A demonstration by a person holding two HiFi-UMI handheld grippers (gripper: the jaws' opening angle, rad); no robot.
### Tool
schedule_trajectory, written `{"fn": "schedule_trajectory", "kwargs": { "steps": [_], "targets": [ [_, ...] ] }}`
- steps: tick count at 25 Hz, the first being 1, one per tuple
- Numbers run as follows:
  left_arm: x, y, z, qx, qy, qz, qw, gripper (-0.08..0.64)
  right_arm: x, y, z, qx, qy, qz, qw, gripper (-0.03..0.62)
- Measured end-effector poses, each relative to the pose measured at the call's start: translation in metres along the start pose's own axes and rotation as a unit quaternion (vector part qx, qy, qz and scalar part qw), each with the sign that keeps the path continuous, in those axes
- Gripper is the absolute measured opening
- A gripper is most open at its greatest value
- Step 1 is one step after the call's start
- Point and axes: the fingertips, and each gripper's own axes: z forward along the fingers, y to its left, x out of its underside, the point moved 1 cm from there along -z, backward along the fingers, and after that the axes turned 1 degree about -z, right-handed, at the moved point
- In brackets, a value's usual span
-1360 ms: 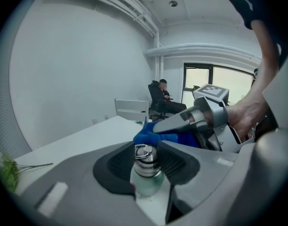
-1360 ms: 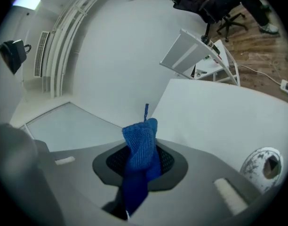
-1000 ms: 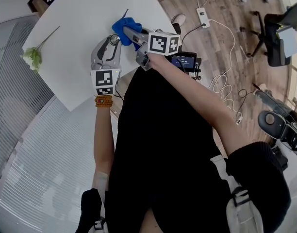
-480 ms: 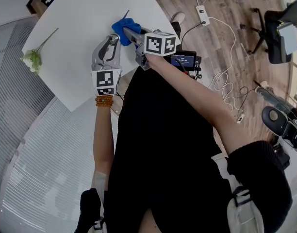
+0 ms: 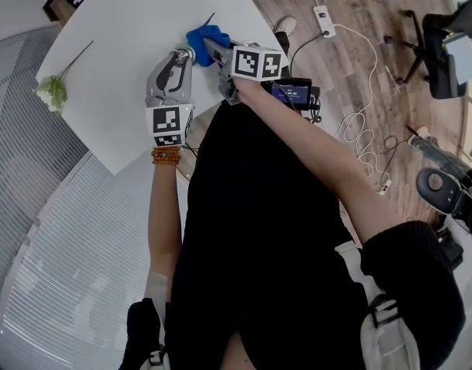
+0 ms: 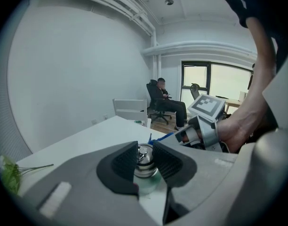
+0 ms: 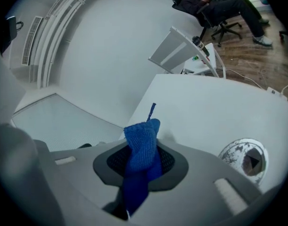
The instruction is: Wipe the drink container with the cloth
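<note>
My left gripper (image 5: 180,58) is shut on the drink container (image 6: 145,157), a small bottle with a metal cap and a pale green body, gripped at the neck. In the head view only its metal top (image 5: 187,52) shows. The blue cloth (image 5: 207,35) hangs bunched just beyond the container, pinched in my right gripper (image 5: 210,47). In the right gripper view the cloth (image 7: 142,147) stands up between the jaws of my right gripper (image 7: 141,163), over the white table (image 7: 214,109). A strip of cloth (image 6: 162,137) shows beside the cap in the left gripper view.
A green flower sprig (image 5: 54,91) lies at the table's (image 5: 120,29) left edge. A round cable port (image 7: 244,159) is set in the tabletop. Cables and a power strip (image 5: 323,20) lie on the wooden floor; an office chair (image 5: 444,45) stands at the right. A seated person (image 6: 165,100) is far behind.
Both grippers have shifted slightly farther over the table. The cloth has slid a little to the right along the container's top.
</note>
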Motion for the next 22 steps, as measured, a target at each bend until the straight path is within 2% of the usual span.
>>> {"fn": "schedule_trajectory", "kwargs": {
  "steps": [9,14,18,20,21,22],
  "targets": [
    [-0.002,-0.001,0.004,-0.003,0.0,-0.001,1.0,0.098,0.015,-0.027,0.001,0.057,0.035,-0.028,0.997,0.078],
    [0.001,0.002,-0.001,-0.004,-0.001,-0.002,1.0,0.098,0.03,-0.037,0.008,0.111,0.082,-0.07,0.988,0.078],
    [0.001,0.001,0.002,-0.004,0.002,-0.001,1.0,0.098,0.031,-0.044,0.01,0.117,0.102,-0.069,0.986,0.078],
    [0.002,0.001,0.002,0.015,0.014,0.011,0.9997,0.098,0.031,-0.045,0.012,0.116,0.115,-0.078,0.983,0.08],
    [0.002,0.0,0.0,0.037,0.02,0.019,0.9989,0.098,0.032,-0.045,0.014,0.114,0.124,-0.083,0.982,0.081],
    [0.0,-0.001,-0.005,0.064,0.02,0.026,0.9974,0.145,0.033,-0.045,0.014,0.112,0.133,-0.085,0.981,0.083]
  ]
}}
